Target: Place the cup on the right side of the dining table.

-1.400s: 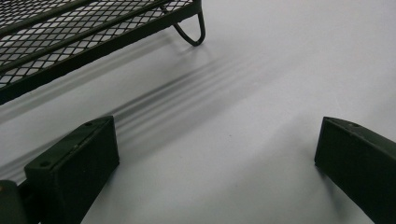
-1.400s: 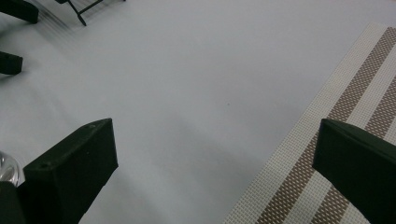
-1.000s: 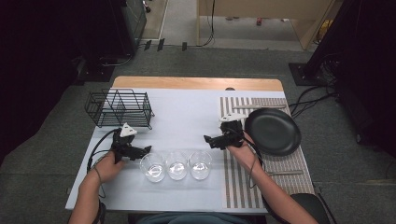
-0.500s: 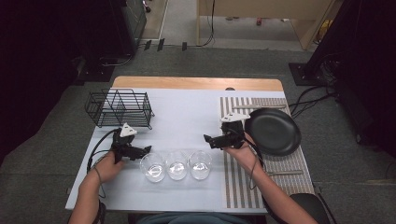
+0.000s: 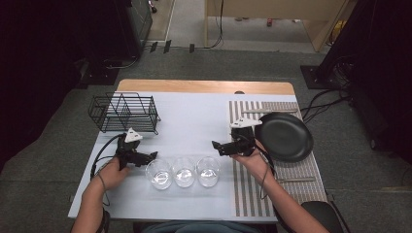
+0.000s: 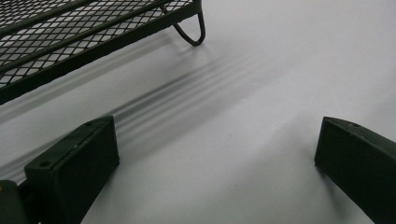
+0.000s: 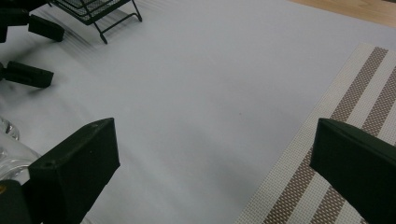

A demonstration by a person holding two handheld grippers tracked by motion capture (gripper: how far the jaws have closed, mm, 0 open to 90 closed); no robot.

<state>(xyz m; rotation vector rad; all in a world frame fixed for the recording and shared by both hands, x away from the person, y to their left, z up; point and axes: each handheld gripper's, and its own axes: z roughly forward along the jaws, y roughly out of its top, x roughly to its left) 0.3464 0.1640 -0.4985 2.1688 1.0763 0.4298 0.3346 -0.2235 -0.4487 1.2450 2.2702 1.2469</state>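
Three clear empty glasses (image 5: 159, 173), (image 5: 184, 171), (image 5: 208, 171) stand in a row near the table's front. My left gripper (image 5: 147, 157) rests low just left of the first glass, its jaws open and pointing right. In the left gripper view, that gripper (image 6: 215, 140) spans bare white table. My right gripper (image 5: 217, 146) hovers just behind the third glass, pointing left, open and holding nothing. The right gripper view has its own jaws (image 7: 215, 135) wide apart, a glass rim (image 7: 9, 149) at the lower left and the left gripper (image 7: 28, 51) farther off.
A black wire rack (image 5: 124, 112) stands at the back left, and it also appears close by (image 6: 70, 37). A black plate (image 5: 284, 136) lies on a striped placemat (image 5: 252, 189) at the right, with cutlery (image 5: 291, 179) beside it. Cables trail from both grippers.
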